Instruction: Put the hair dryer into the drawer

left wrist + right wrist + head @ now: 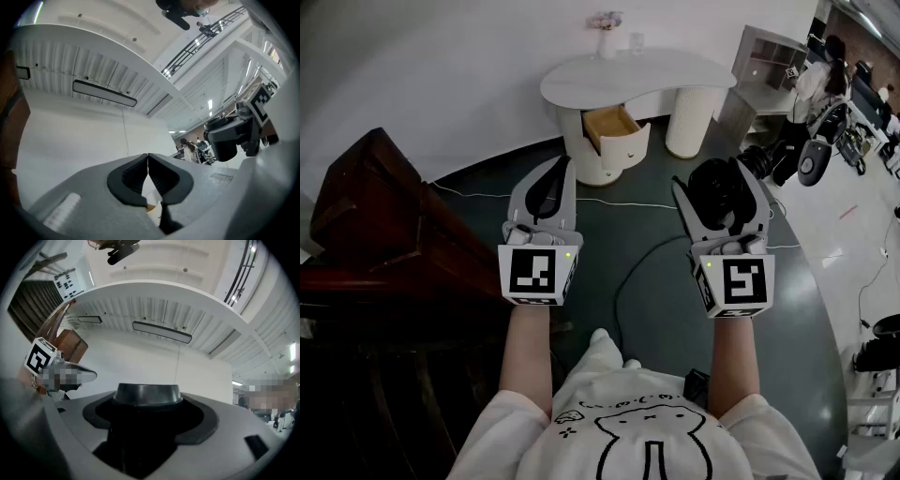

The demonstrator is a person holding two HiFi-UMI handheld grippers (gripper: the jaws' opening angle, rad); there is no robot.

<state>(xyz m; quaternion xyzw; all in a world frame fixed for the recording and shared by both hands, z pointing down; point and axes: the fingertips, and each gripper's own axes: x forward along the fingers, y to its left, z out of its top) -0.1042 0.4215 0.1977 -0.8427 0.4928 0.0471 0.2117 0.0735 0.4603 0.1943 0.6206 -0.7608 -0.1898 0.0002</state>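
Carrying the dryer (713, 199) well above the floor (656, 281), the right gripper (718, 180) has its jaws spread wide and clamped on the black body. The right gripper view shows that body (146, 401) filling the gap between the pads, with its round end pointing ahead. The left gripper (555, 176) is held level beside it, apart from it. Its jaws are together with nothing between them, as the left gripper view confirms (148, 163).

The drawer (610, 127) stands pulled out of the white desk's pedestal, across the room and well apart from both grippers. It looks light wood inside, and what shows of it appears empty, though it is too small in the head view to be sure. A vase (607, 41) sits on the surface (675, 73) above.

Judging by this, the early steps are done: the dryer is picked up and securely held, and the drawer is already open to receive it. What is left appears to be the walk over to the desk, lowering the dryer into the drawer and letting it go. Whether the drawer then needs pushing shut is not stated in the task.
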